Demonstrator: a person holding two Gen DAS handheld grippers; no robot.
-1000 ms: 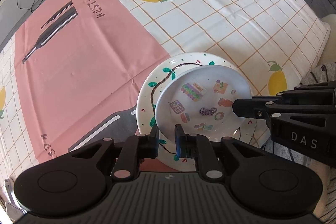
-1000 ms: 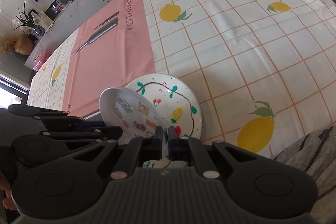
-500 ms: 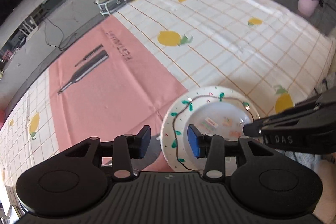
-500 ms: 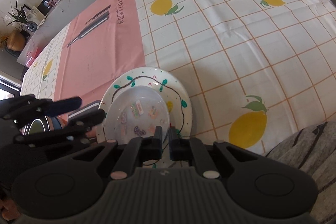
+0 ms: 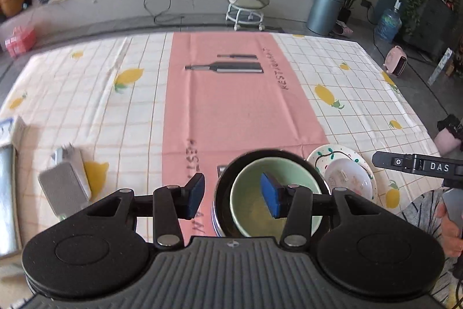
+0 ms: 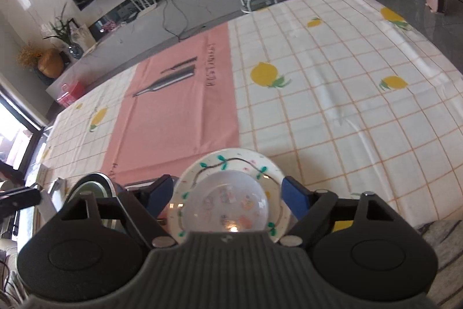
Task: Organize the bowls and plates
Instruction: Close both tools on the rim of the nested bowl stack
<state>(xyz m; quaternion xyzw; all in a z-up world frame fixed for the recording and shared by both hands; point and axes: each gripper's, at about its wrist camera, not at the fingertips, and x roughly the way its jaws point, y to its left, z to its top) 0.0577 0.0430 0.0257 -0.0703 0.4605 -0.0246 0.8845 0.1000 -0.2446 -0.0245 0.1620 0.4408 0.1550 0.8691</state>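
A white sticker-decorated bowl [image 6: 225, 204] sits in a white plate with a green vine pattern [image 6: 231, 162] near the table's front edge; both also show in the left wrist view, the bowl [image 5: 347, 178] and the plate [image 5: 327, 154]. My right gripper [image 6: 227, 193] is open and empty, its jaws wide on either side of the plate. A pale green bowl [image 5: 275, 193] sits inside a dark-rimmed bowl [image 5: 228, 175]. My left gripper [image 5: 233, 194] is open and empty, its right pad over the green bowl.
A lemon-print cloth with a pink centre strip [image 5: 237, 106] covers the table. A grey flat object [image 5: 63, 187] and a tray edge [image 5: 5, 181] lie at the left. The right gripper's finger [image 5: 416, 164] reaches in from the right.
Both grippers let go of the sticker bowl, which now rests in the vine plate. Both opened and pulled back. The left one swung left over the green bowl.
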